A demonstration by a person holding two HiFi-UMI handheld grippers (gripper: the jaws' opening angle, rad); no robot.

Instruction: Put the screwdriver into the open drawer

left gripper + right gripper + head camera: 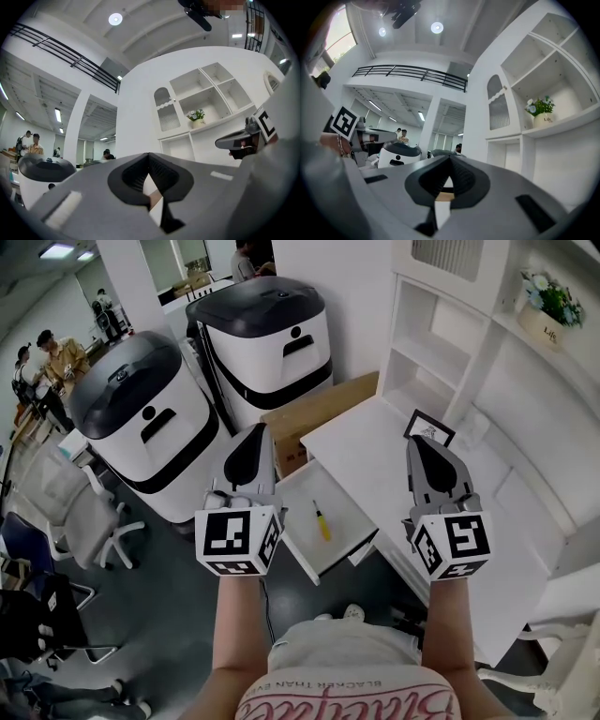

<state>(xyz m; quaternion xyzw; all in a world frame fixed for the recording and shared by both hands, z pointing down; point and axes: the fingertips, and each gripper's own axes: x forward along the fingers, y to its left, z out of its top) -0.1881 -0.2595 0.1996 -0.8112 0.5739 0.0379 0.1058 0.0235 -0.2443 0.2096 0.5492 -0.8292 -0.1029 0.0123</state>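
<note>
A small screwdriver (322, 521) with a yellow handle lies inside the open white drawer (354, 510), which is pulled out from the white desk (375, 442). Both grippers are held high above it and point roughly level. In the head view my left gripper (253, 433) hangs over the drawer's left edge and my right gripper (418, 441) over the desk top. The jaws of each meet at the tip with nothing between them, as seen in the left gripper view (149, 155) and the right gripper view (450, 157).
Two white-and-black machines (141, 418) (267, 338) stand left of the desk, with a cardboard box (319, 413) beside it. A white shelf unit (441, 343) rises at the right with a flower pot (544, 310). A small picture frame (428, 427) stands on the desk. People stand far left.
</note>
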